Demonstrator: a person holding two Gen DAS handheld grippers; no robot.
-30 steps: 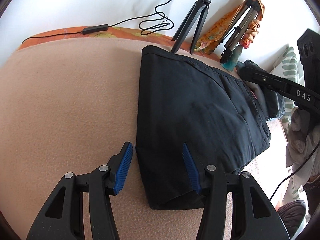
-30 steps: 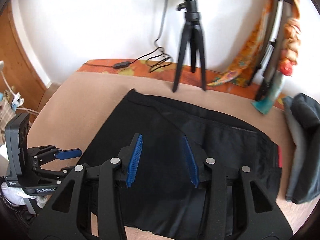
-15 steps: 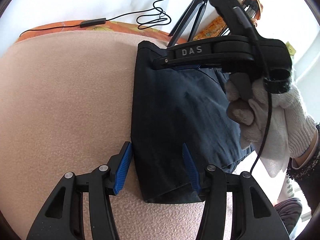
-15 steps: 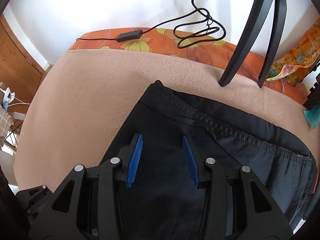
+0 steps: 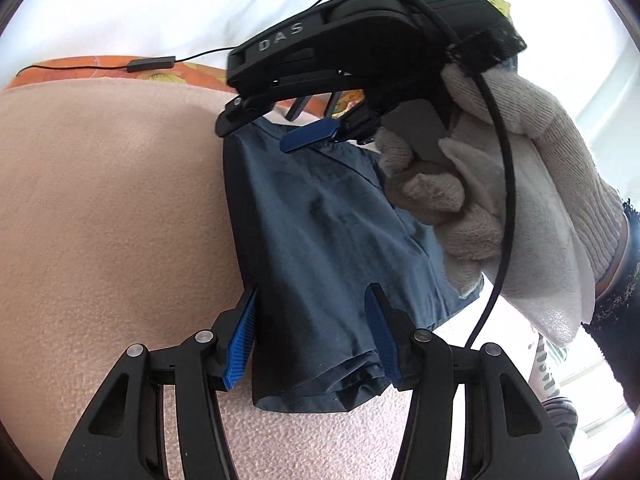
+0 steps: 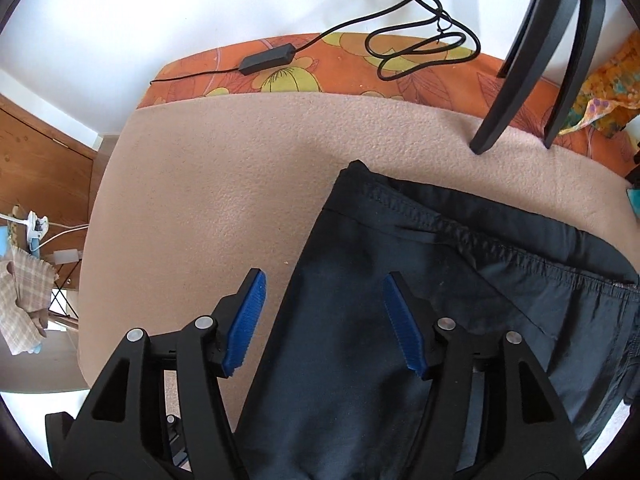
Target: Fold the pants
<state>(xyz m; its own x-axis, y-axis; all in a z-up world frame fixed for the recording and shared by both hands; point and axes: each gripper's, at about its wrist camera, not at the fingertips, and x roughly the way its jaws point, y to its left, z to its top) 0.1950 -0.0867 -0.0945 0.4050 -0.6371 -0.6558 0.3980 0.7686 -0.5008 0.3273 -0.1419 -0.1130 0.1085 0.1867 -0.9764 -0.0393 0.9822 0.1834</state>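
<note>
Dark navy cloth fills the middle of the left wrist view: the folded pants (image 5: 328, 240) lie flat on the pink fleece blanket (image 5: 100, 208). The left gripper (image 5: 312, 336) stands spread, its blue pads either side of the near left edge of the fold, one pad over the blanket and the other over the cloth; I cannot tell whether they touch the fabric. Compared with half a second ago, the right gripper (image 5: 300, 136) has come much closer and lower, now looming large over the far left corner of the pants, one blue pad showing, with the white-gloved right hand (image 5: 500, 168) covering the right part of the cloth that was visible before.

In the right wrist view, the right gripper (image 6: 324, 324) is spread wide, as it was earlier. Its left pad is over the blanket (image 6: 200, 208) and its right pad over the pants (image 6: 360, 320), so it straddles the left folded edge, where before both pads sat over the cloth. The waistband corner lies ahead, near the tripod legs (image 6: 532, 60). A black cable (image 6: 420, 20) with its inline box rests on the orange flowered cover (image 6: 320, 68) by the wall.
</note>
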